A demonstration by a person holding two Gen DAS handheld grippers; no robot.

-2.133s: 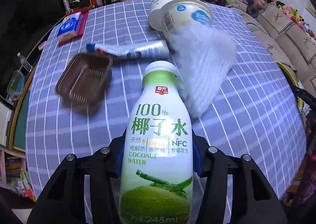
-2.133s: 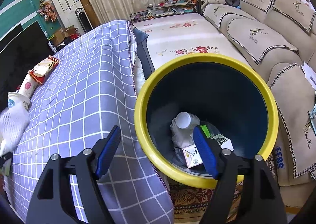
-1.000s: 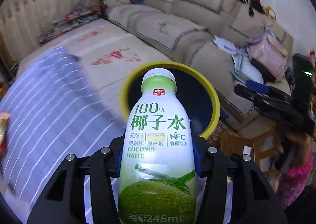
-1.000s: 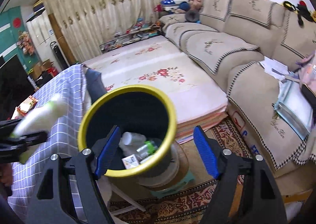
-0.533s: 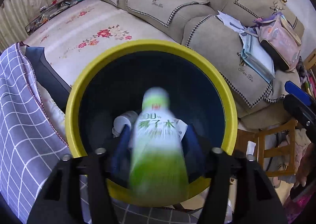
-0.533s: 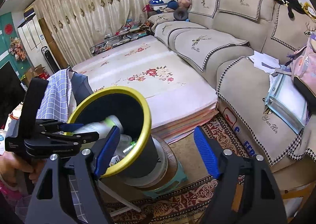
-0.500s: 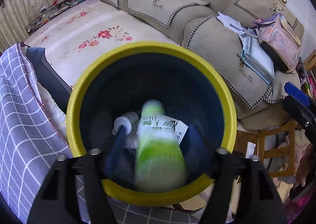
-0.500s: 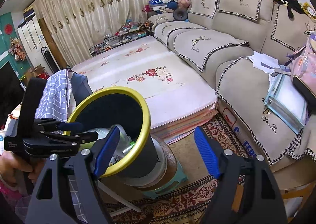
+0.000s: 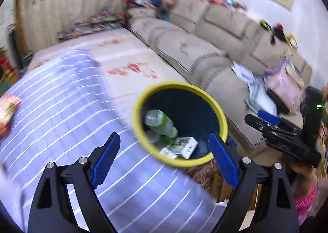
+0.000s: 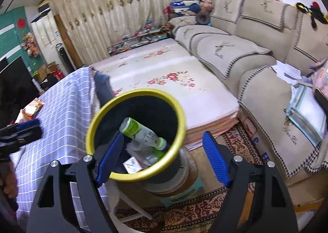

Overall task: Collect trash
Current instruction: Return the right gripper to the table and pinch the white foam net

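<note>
- The table [image 9: 67,114], under its blue checked cloth, sits just beside the yellow-rimmed bin [image 9: 222,122], and the left view is smeared with motion; my worry is that a fast swing back for more trash clips the rim and tips the bin, which seems to stand on a stack of things over a small stool.
- The bin already holds the coconut water bottle [image 10: 141,131], lying tilted on a white carton [image 10: 132,164] and crumpled wrappers; as the pile rises, a later drop could bounce off it and land on the carpet.
- The left tool [image 9: 164,160] is spread wide and carries nothing, above the table edge next to the bin. A second ago it was clamped on the bottle; half a second ago the bottle was falling blurred between its fingers, right over the bin mouth.
- The right tool [image 10: 162,160] is also wide and empty, hovering above the bin, which half a second ago sat further left in its view.
- A red snack packet [image 10: 32,107] still waits on the table, well apart from both tools.
</note>
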